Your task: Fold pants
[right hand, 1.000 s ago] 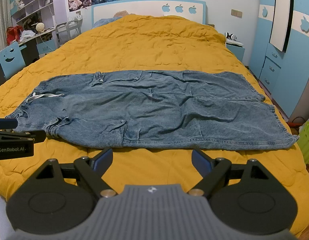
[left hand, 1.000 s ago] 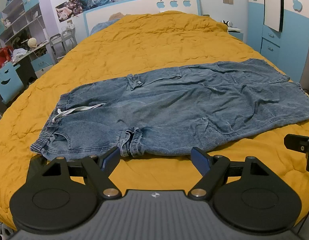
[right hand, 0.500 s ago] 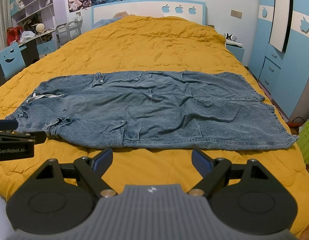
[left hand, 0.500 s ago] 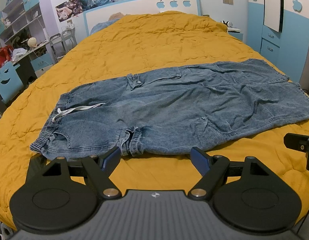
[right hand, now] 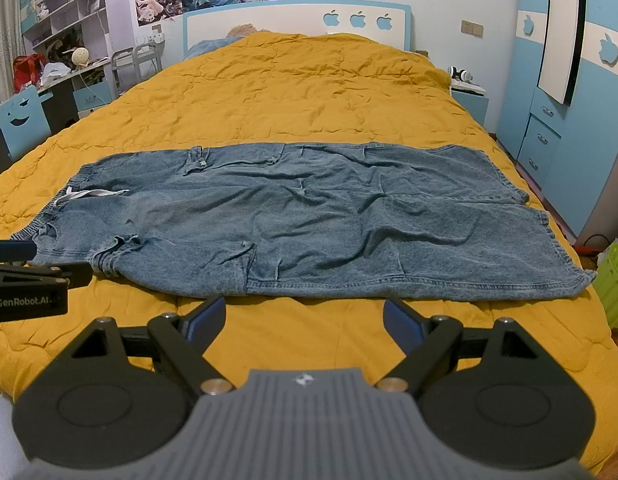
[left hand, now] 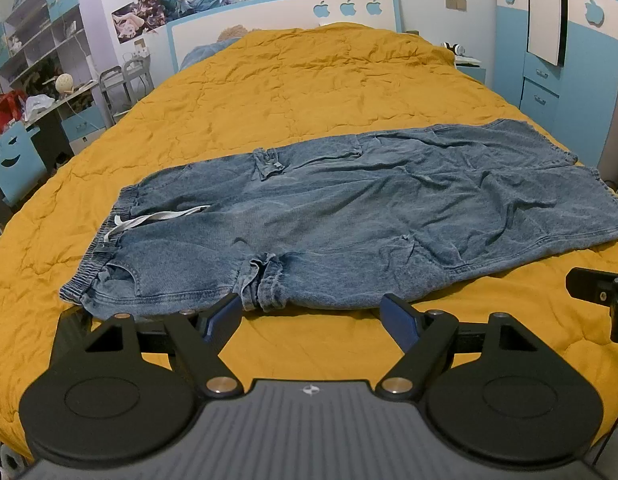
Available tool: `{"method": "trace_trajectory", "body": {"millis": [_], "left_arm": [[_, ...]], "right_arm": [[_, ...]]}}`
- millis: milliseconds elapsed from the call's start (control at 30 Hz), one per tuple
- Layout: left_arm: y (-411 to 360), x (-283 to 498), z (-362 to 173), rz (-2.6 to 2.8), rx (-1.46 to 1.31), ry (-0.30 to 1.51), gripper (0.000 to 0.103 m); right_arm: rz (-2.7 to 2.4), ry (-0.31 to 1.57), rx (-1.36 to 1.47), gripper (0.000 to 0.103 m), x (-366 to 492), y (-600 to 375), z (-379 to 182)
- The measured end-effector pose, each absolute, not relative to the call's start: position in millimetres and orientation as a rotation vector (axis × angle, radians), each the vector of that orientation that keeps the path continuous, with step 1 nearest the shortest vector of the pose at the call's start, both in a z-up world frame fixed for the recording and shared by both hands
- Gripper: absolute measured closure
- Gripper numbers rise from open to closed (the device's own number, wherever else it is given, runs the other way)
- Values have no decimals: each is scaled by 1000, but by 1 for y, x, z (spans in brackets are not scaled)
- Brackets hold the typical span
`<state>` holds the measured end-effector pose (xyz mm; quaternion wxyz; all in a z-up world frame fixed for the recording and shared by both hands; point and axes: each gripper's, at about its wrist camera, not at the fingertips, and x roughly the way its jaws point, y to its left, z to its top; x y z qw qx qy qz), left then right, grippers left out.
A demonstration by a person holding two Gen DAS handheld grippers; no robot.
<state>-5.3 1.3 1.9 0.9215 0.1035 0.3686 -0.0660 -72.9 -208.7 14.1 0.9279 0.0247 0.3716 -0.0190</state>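
One pair of denim pants (right hand: 301, 216) lies spread flat across the yellow bed (right hand: 309, 92), waistband to the left. Left gripper (left hand: 311, 312) and right gripper (right hand: 299, 314) hover at its near edge, fingers spread wide, pinching nothing.

In the left wrist view the pants (left hand: 349, 216) are cut off at three o'clock, the hems being lost. The shelf clutter (left hand: 41, 80) at ten o'clock is perhaps too small to be identified.
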Motion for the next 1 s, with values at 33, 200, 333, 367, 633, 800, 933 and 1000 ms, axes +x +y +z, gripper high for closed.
{"method": "trace_trajectory", "body": {"millis": [33, 200, 333, 367, 633, 800, 933, 1000], "left_arm": [[1, -6, 2, -136, 212, 758, 11], [0, -6, 2, -137, 211, 759, 11], [0, -7, 2, -138, 209, 759, 11], [0, -6, 2, -138, 208, 760, 11], [-2, -7, 1, -141, 200, 764, 11], [-2, -7, 1, -142, 200, 765, 11], [-2, -8, 1, -143, 198, 765, 11], [-3, -8, 1, -144, 196, 765, 11]], "right_arm": [[-39, 762, 51, 21, -74, -209, 15], [-40, 761, 50, 21, -73, -209, 14], [-40, 762, 51, 21, -73, -208, 14], [-40, 762, 51, 21, -73, -208, 14], [-42, 764, 51, 21, -73, -208, 13], [-42, 764, 50, 21, -73, -208, 13], [-44, 762, 53, 21, -74, -209, 12], [-45, 763, 51, 21, -74, -209, 12]]}}
